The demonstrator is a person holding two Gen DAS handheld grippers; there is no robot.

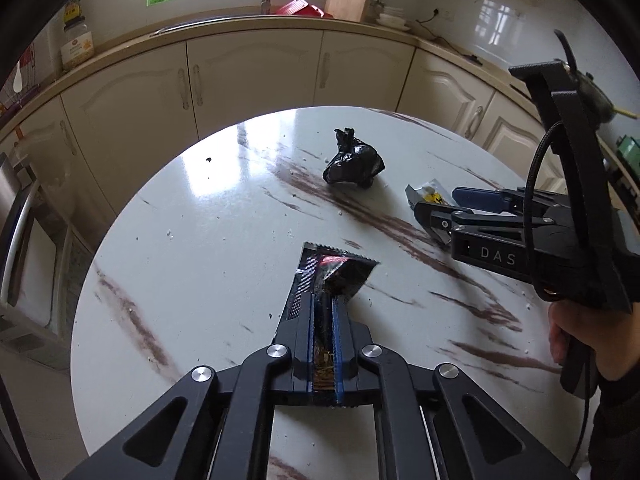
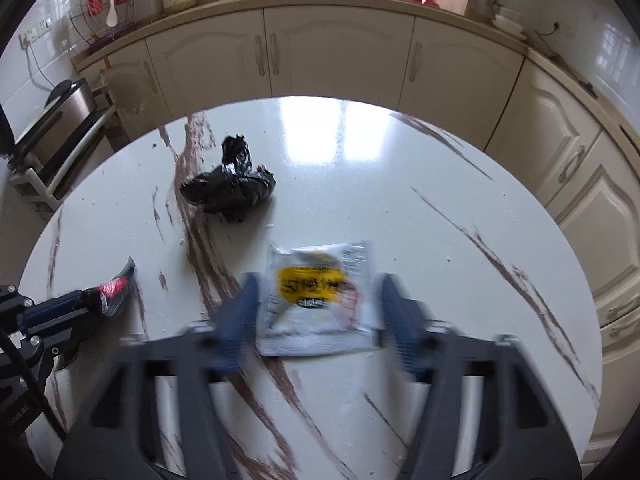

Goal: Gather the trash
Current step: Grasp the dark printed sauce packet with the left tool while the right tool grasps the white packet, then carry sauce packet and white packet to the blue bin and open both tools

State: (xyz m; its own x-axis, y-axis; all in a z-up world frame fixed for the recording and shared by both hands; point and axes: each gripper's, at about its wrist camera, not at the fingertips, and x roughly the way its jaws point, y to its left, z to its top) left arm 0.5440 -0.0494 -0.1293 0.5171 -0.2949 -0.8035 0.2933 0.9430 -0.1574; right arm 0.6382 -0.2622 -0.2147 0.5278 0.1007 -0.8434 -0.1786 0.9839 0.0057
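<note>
Left wrist view: our left claw, fingers pressed together, pinches a dark snack wrapper with a red patch, its serrated edge fanned out just above the round marble-patterned worktop. A crumpled black plastic bag sits farther back on the worktop, well apart from the wrapper. At right, our right claw reaches in with a white and yellow packet showing between its fingers; from this angle we cannot tell whether they touch it. Cream cabinets curve behind.

Right wrist view: our right claw, blurred, is spread wide, its blue fingers standing either side of the white and yellow packet, which lies flat on the worktop. The black plastic bag rests beyond and to the left, beside a brown streak. At far left, our left claw grips the dark wrapper, red print showing.
</note>
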